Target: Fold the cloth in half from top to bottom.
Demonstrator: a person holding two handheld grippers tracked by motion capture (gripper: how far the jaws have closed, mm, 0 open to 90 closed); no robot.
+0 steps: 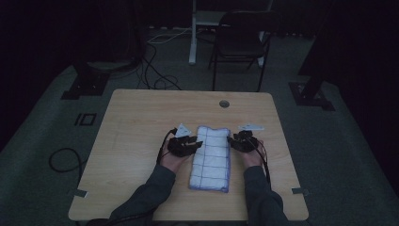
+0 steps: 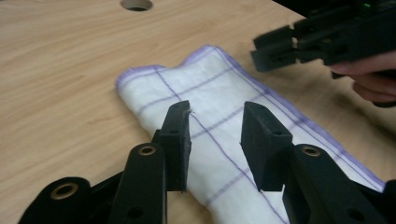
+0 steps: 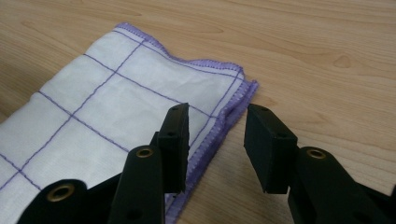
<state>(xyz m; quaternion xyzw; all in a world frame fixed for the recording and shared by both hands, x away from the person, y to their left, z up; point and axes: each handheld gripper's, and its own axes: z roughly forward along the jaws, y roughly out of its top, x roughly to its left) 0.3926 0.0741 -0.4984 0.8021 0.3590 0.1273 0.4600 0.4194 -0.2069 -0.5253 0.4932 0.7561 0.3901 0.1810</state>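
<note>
The left tool is released, jaws spread above the left edge of the folded cloth. The cloth lies mid-worktop as a narrow layered strip: soft white weave, purple grid lines, stitched purple hem. The right tool, also released, straddles the far-right corner. Folding appears largely done; any further fold remains.

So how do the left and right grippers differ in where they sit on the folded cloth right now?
The left gripper hovers over the folded cloth, inside its edge; the right gripper straddles the purple-stitched edge near a corner. In the high view they sit at opposite long sides. Both have jaws open, gripping nothing.
</note>
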